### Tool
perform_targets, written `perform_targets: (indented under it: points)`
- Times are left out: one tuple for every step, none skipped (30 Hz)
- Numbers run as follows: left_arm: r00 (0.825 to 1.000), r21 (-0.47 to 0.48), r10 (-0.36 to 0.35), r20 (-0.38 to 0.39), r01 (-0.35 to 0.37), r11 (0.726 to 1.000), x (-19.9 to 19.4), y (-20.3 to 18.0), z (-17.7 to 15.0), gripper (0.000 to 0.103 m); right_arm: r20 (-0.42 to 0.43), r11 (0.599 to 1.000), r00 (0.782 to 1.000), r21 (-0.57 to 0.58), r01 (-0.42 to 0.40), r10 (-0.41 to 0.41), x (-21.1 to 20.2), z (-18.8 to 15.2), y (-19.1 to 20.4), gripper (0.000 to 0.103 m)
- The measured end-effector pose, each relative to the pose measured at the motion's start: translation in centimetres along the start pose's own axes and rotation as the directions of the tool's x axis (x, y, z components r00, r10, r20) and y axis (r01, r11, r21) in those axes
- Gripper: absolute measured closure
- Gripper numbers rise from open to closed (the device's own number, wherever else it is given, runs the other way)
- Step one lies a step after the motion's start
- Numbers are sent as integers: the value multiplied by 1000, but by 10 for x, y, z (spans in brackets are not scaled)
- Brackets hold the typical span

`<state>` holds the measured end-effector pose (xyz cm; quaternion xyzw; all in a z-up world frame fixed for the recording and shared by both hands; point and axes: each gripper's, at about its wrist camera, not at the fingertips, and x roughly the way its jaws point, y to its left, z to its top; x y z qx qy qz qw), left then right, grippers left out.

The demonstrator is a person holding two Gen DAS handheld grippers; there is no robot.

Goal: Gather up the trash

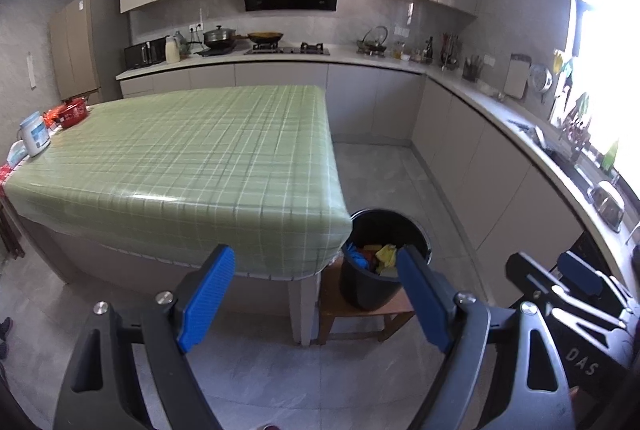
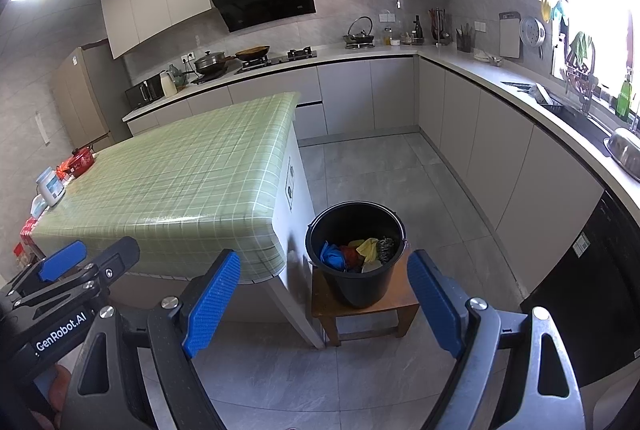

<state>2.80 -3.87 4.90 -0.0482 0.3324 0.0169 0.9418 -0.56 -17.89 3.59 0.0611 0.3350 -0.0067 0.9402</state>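
A black bucket (image 2: 356, 270) stands on a low wooden stool (image 2: 360, 310) by the corner of the table with the green checked cloth (image 2: 180, 182). Inside lie blue, red, yellow and dark scraps of trash (image 2: 360, 252). The bucket (image 1: 376, 282) also shows in the left wrist view, partly behind the table corner. My left gripper (image 1: 316, 294) is open and empty, held back from the table edge. My right gripper (image 2: 324, 298) is open and empty, back from the bucket. Each gripper shows at the edge of the other's view.
At the table's far left stand a white jar (image 1: 35, 134) and a red pot (image 1: 72, 112). Kitchen counters (image 2: 500, 78) with a stove, pots and a sink run along the back and right walls. Grey tile floor (image 2: 400, 174) lies between table and cabinets.
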Motion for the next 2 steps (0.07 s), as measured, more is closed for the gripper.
perform_targets:
  points:
    - [1000,2,-1,0,1,1000,0,-1,1,18,0,1000,1000,-2,0,0,0,0,0,16]
    - [1000,5,-1,-1,1,1000,0,-2,3,18,0,1000,1000,0,1,-1,-1,0,0,16]
